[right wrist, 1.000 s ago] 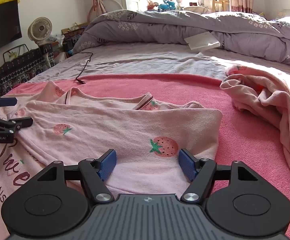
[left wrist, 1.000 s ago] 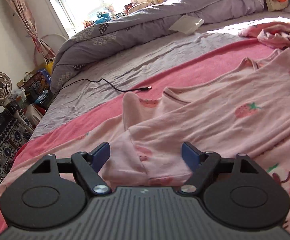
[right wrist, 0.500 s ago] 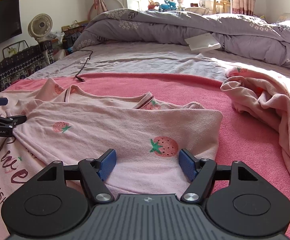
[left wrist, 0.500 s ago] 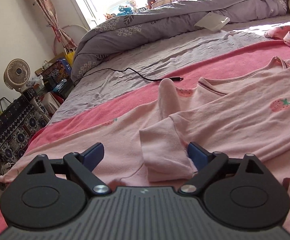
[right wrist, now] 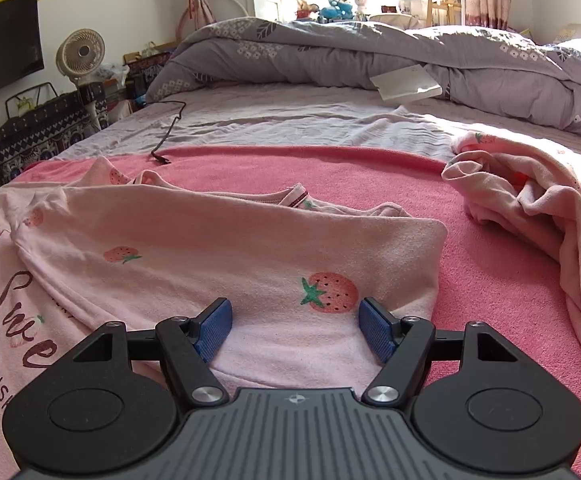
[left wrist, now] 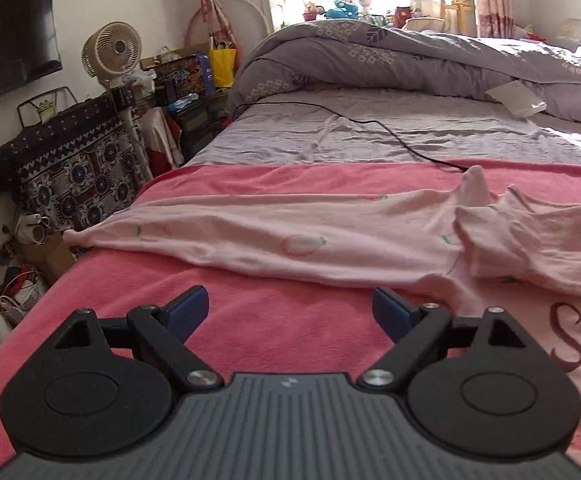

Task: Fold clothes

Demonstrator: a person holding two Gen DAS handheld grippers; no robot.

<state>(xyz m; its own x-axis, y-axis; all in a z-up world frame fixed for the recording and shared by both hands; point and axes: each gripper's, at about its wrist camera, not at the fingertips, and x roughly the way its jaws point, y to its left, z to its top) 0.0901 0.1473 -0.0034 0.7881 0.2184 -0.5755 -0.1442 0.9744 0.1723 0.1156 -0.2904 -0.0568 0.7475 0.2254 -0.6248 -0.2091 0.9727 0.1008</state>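
Note:
A pale pink shirt with strawberry print (right wrist: pixel 210 248) lies on the pink blanket (right wrist: pixel 370 176), its right sleeve folded over the body. Its left sleeve (left wrist: pixel 250 232) lies stretched out towards the bed's left edge. My left gripper (left wrist: pixel 290 312) is open and empty over bare blanket just in front of that sleeve. My right gripper (right wrist: pixel 294 328) is open, its fingers either side of the folded sleeve end by a large strawberry (right wrist: pixel 330 292), not closed on it.
A second pink garment (right wrist: pixel 530 196) lies crumpled at the right. A black cable (left wrist: pixel 390 132) runs over the grey sheet. A purple duvet (right wrist: pixel 370 52) with a white box (right wrist: pixel 406 82) lies behind. A fan (left wrist: pixel 110 52) and clutter stand beyond the bed's left edge.
My left gripper has swung left, from the shirt's folded shoulder to the outstretched left sleeve and bare blanket. My right gripper has barely moved and stays open over the folded sleeve.

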